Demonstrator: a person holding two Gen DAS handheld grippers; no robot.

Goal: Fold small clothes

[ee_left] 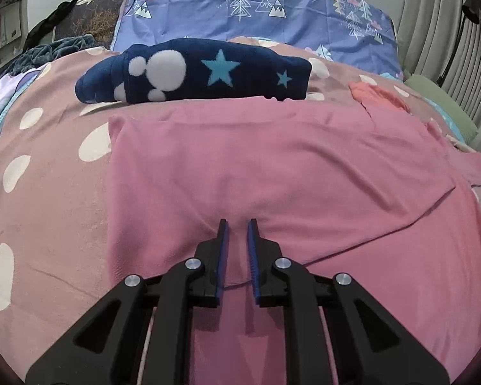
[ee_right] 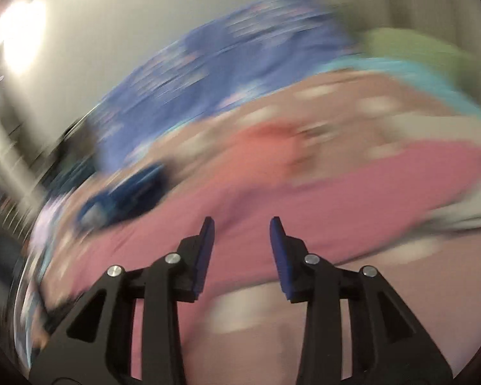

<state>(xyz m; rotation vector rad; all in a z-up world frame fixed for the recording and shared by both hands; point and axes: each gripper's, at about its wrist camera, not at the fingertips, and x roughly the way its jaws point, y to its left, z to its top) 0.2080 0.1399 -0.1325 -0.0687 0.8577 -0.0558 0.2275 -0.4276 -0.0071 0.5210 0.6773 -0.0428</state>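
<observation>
Left wrist: left tongs (ee_left: 238, 224) narrowly parted over pink garment (ee_left: 272, 166), gripping nothing; right tongs (ee_right: 242, 221) wider, empty (blurred).

free: spotted bedspread (ee_left: 48, 211) left | obstacle: navy bundle (ee_left: 195, 72) beyond

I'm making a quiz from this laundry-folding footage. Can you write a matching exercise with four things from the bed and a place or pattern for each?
Things:
1. pink garment
2. navy fleece bundle
3. blue-purple bedding
4. green cushion

Descriptions:
A. printed with trees and mountains, at the far end of the bed
B. spread flat right under the left gripper
C. white circles and light blue stars, folded beyond the pink cloth
D. at the bed's right edge beside the curtain

Pairs: 1-B, 2-C, 3-A, 4-D
</observation>
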